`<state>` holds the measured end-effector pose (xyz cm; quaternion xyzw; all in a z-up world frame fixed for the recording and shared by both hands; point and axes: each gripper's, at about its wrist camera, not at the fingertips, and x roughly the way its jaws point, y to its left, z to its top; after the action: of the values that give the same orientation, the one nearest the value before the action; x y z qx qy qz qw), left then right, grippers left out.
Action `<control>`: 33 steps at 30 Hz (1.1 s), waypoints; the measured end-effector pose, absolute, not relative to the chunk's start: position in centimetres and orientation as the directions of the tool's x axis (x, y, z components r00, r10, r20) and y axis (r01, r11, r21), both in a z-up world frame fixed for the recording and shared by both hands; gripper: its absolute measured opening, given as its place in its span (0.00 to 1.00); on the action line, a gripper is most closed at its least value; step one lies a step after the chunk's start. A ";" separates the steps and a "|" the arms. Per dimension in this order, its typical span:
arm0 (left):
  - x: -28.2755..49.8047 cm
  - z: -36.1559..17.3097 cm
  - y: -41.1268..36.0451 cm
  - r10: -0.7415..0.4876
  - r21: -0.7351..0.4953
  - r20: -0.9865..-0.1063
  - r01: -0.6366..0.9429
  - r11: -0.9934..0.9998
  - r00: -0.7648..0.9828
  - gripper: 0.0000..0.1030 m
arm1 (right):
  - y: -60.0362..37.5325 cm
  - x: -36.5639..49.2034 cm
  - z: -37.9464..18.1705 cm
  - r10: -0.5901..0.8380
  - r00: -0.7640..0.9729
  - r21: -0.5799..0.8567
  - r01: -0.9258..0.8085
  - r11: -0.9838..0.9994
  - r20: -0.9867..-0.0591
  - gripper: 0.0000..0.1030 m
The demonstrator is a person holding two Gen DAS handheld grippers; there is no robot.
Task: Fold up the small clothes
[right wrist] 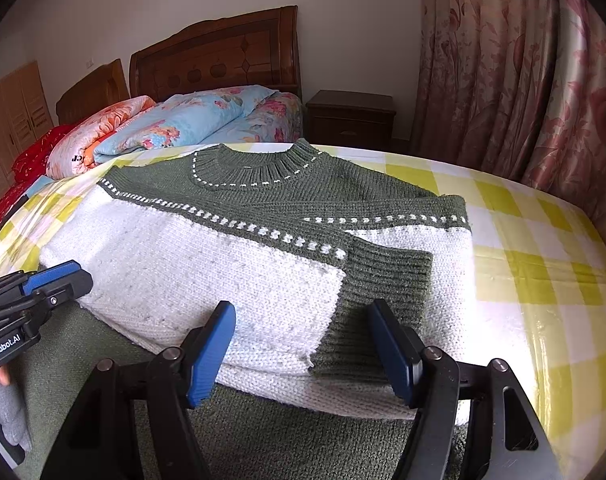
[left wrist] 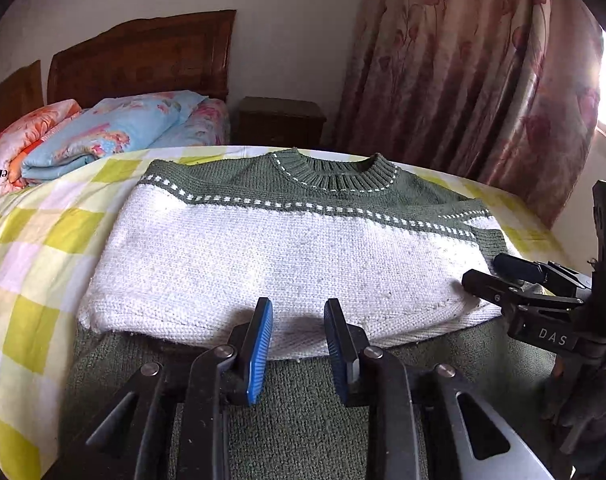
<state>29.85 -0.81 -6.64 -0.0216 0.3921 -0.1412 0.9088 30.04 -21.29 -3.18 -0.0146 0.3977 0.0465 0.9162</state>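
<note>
A small knitted sweater [left wrist: 263, 248], white body with green yoke and ribbed collar, lies flat on the checked cover, sleeves folded in; it also shows in the right wrist view [right wrist: 207, 264]. Its green lower part [left wrist: 295, 408] lies under both grippers. A green ribbed cuff [right wrist: 383, 280] lies across the right side. My left gripper [left wrist: 299, 344] is open and empty over the near white edge. My right gripper [right wrist: 303, 344] is open wide, empty, its jaws either side of the cuff's near end. Each gripper shows in the other's view, the right one [left wrist: 499, 276] and the left one [right wrist: 59, 280].
The sweater lies on a yellow, white and pink checked cover [right wrist: 543, 272] with a rounded far edge. Beyond it stand a bed with folded floral quilts [left wrist: 103, 132], a wooden headboard [right wrist: 219, 56], a dark nightstand [right wrist: 349, 120] and pink floral curtains [right wrist: 523, 80].
</note>
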 end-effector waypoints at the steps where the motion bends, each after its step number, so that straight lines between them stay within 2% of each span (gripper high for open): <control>1: 30.0 -6.6 -0.8 -0.274 -0.151 -0.707 0.239 0.959 0.652 0.26 | -21.3 30.1 -3.2 0.072 0.679 0.009 -0.097 0.995 -0.730 1.00; 5: 30.2 -6.8 -0.7 -0.282 -0.163 -0.706 0.238 0.957 0.650 0.26 | -21.4 29.9 -2.9 0.069 0.688 0.015 -0.084 0.996 -0.723 1.00; 7: 30.2 -6.8 -0.6 -0.284 -0.167 -0.704 0.237 0.957 0.651 0.26 | -21.6 29.1 -2.2 0.008 0.727 -0.004 -0.014 1.000 -0.687 1.00; 9: 30.2 -6.8 -0.6 -0.284 -0.168 -0.704 0.236 0.957 0.651 0.26 | -21.9 28.1 -1.5 0.031 0.763 0.051 0.002 0.999 -0.646 1.00; 10: 30.1 -6.8 -0.7 -0.283 -0.166 -0.704 0.236 0.957 0.651 0.26 | -21.9 28.1 -1.7 0.037 0.758 0.067 0.008 0.998 -0.652 1.00; 12: 30.1 -6.8 -0.7 -0.281 -0.164 -0.704 0.236 0.958 0.652 0.26 | -21.2 29.2 -3.0 0.022 0.687 0.031 0.001 1.000 -0.727 1.00; 15: 30.2 -6.9 -0.5 -0.293 -0.179 -0.702 0.236 0.955 0.649 0.26 | -20.6 29.5 -3.1 -0.003 0.679 -0.015 -0.012 1.000 -0.734 1.00; 22: 33.1 -5.1 0.2 -0.331 -0.214 -0.680 0.254 0.943 0.655 0.26 | -21.7 29.1 -3.1 0.019 0.699 0.044 0.018 0.999 -0.715 1.00; 24: 35.8 -5.0 1.6 -0.303 -0.235 -0.686 0.193 0.953 0.661 0.26 | -21.4 29.2 -3.1 0.004 0.695 0.023 0.018 1.000 -0.719 1.00; 26: 39.0 -7.0 3.4 -0.195 -0.200 -0.759 0.063 0.978 0.621 0.26 | -21.4 29.2 -3.2 0.004 0.695 0.025 0.020 0.999 -0.719 1.00; 29: 39.8 -8.1 6.5 -0.333 -0.380 -0.697 0.067 0.922 0.635 0.26 | -21.7 29.2 -3.2 0.015 0.696 0.041 0.021 0.999 -0.718 1.00; 31: 39.5 -8.2 6.9 -0.337 -0.392 -0.685 0.063 0.918 0.646 0.24 | -21.9 29.2 -3.2 0.023 0.698 0.055 0.023 0.998 -0.716 1.00; 33: 38.9 -7.7 6.7 -0.268 -0.343 -0.685 0.024 0.939 0.678 0.24 | -22.2 29.1 -3.1 0.034 0.702 0.073 0.025 0.997 -0.712 1.00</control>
<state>38.91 6.72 -7.73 -0.1548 0.3933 -0.0810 0.9027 29.15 -22.18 -3.14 0.0384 0.3862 0.0023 0.9216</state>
